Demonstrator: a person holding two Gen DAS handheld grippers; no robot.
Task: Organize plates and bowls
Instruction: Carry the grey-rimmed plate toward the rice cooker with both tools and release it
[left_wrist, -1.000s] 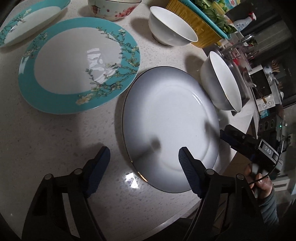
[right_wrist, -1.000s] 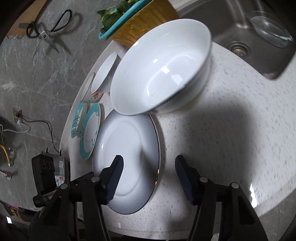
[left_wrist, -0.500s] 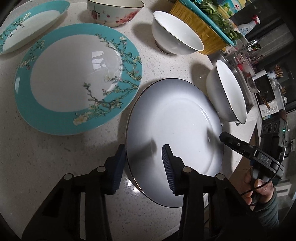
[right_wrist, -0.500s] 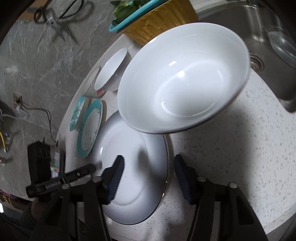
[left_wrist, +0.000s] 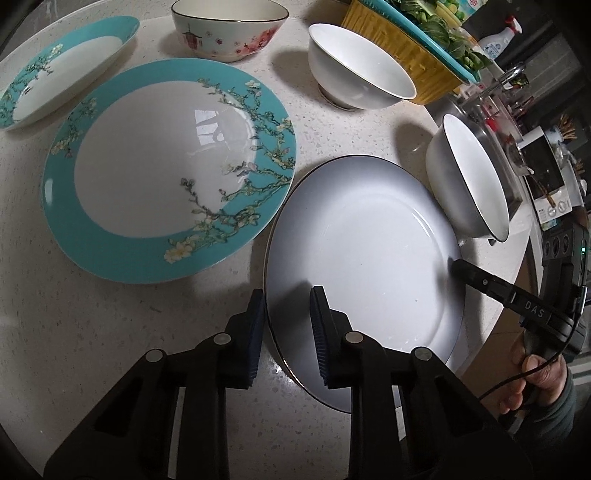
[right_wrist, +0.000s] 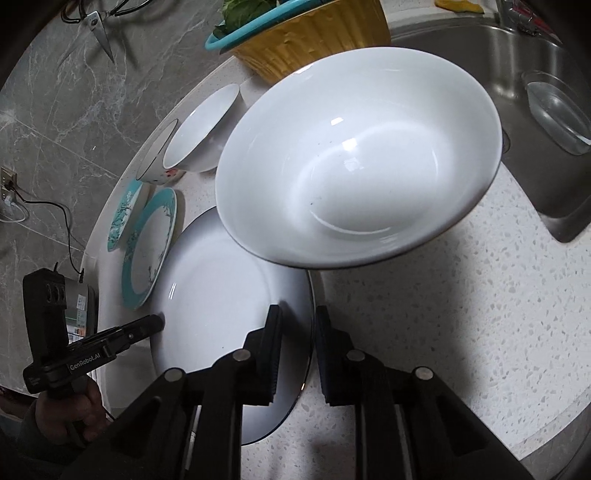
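A white plate (left_wrist: 369, 258) with a thin dark rim lies flat on the speckled counter (left_wrist: 110, 314). My left gripper (left_wrist: 288, 328) straddles its left rim, one finger outside and one over the plate. The jaws are closing, and a narrow gap still shows around the rim. My right gripper (right_wrist: 297, 350) straddles the opposite rim of the plate (right_wrist: 214, 295) the same way, its jaws closing too. A large white bowl (right_wrist: 362, 158) sits tilted at the plate's far right edge. A teal flowered plate (left_wrist: 166, 173) lies just left of the white plate.
A second teal plate (left_wrist: 62, 70), a flowered bowl (left_wrist: 229, 33) and a small white bowl (left_wrist: 358, 66) line the back of the counter. Behind them is a yellow basket (left_wrist: 417, 51) of greens. A steel sink (right_wrist: 517, 74) lies right of the large bowl. The counter's edge runs just below the white plate.
Both grippers' jaws have narrowed from wide open to a small gap around the white plate's opposite rims. The plate itself has not moved.
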